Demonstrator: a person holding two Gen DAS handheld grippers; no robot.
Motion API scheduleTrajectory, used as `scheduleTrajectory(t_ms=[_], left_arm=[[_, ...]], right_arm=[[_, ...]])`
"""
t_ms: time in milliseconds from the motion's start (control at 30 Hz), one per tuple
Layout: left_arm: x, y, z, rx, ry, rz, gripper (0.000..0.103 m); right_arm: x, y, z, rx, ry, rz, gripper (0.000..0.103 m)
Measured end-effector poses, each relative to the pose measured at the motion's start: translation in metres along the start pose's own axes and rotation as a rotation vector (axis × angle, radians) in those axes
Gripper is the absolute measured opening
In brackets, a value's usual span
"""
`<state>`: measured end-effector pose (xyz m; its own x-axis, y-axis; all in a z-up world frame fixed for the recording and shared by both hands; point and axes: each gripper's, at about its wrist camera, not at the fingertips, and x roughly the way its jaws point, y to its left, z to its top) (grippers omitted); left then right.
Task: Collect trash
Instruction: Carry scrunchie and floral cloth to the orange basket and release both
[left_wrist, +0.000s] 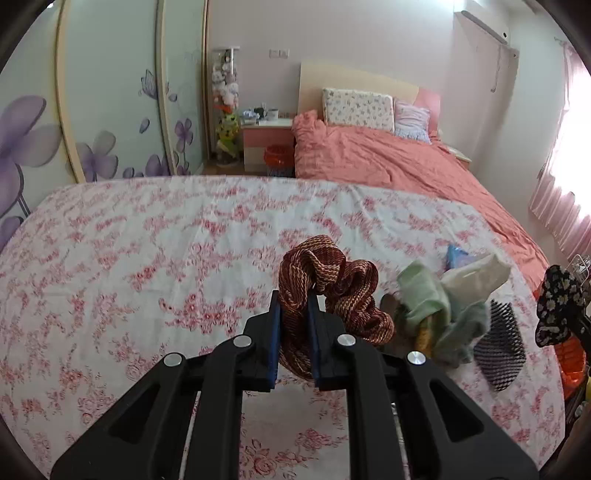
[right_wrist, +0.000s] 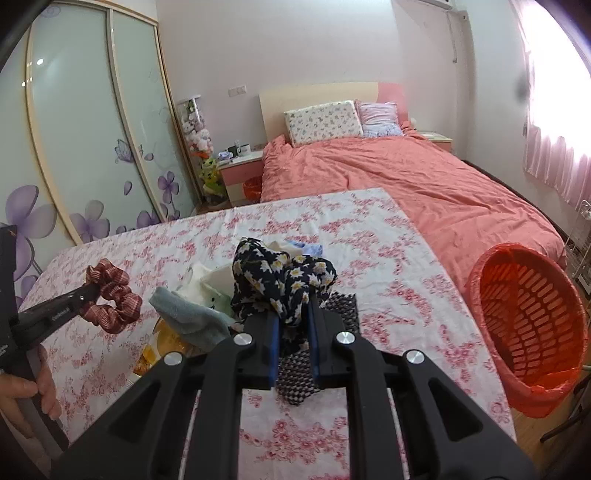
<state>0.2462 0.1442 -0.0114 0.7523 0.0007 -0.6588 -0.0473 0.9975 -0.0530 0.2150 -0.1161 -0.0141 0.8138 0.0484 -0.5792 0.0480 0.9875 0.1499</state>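
Two grippers point forward and downward over the floral-clothed surface (left_wrist: 147, 240), each clenched on a hair scrunchie. The left gripper (left_wrist: 294, 299) has its blue-padded fingers (left_wrist: 275, 325) pinching a rust-striped scrunchie (left_wrist: 332, 284), which hangs lifted off the cloth. In the right wrist view a hand (right_wrist: 26, 391) shows at the left edge wrapped round that gripper's handle, cut off by the frame; small white lettering on its black arm is too blurred to read. The right gripper (right_wrist: 293, 310) grasps a dark daisy-print scrunchie (right_wrist: 280, 280) between its fingers (right_wrist: 274, 332). Just beneath lies a black-and-white houndstooth cloth (right_wrist: 299, 376), partly hidden by the fingers. Between the two scrunchies sits a heap of pale green and blue-grey cloths (right_wrist: 192, 314) with white crumpled tissue (right_wrist: 218, 277); something yellow under it is hard to make out. To the right, beside the surface, stands a red basket (right_wrist: 532, 314) lined with a red bag. Farther off is the bed (right_wrist: 406, 177) under a salmon cover.
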Motion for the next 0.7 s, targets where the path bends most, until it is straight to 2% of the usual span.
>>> scheduleTrajectory(t_ms=[367,700], left_arm=[[-0.043,-0.039,0.013,0.044,-0.075,-0.048,0.013],[-0.072,-0.111,0.011,0.14,-0.122,-0.182,0.013]], right_arm=[[-0.041,-0.03,0.004,0.036,-0.077,-0.031,0.014],[-0.076,-0.08,0.003,0.096,-0.151,-0.11,0.014]])
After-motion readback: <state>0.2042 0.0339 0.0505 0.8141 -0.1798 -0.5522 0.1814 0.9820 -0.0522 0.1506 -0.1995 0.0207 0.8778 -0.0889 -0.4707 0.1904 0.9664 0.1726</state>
